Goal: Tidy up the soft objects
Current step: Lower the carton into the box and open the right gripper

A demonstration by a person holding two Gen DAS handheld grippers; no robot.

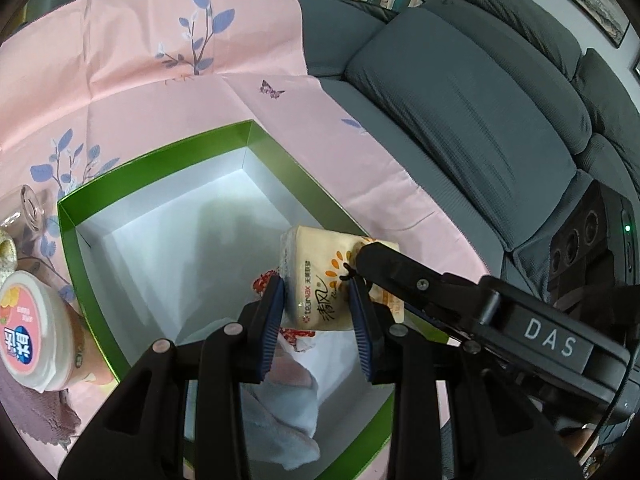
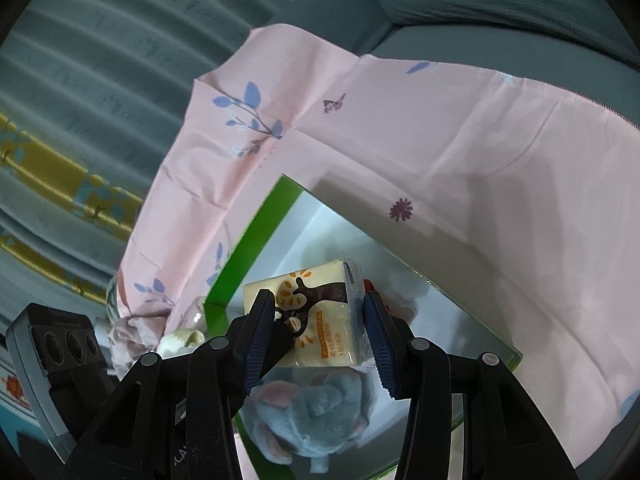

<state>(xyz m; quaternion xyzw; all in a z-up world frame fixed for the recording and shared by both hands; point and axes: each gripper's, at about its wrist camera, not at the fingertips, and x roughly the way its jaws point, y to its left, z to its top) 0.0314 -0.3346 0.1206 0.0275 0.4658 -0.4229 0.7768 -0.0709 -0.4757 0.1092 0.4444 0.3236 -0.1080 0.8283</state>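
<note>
Left gripper & right gripper both clamp the tissue pack, long axis toward 1 o'clock, above green box.

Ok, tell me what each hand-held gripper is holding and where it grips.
Both hold one tissue pack over the green box. The left hand-held gripper pinches one end; the right hand-held gripper clamps its sides.

tissue pack: glossy plastic wrap
box: smooth card
tablecloth: creased matt cloth
towel: fluffy
</note>
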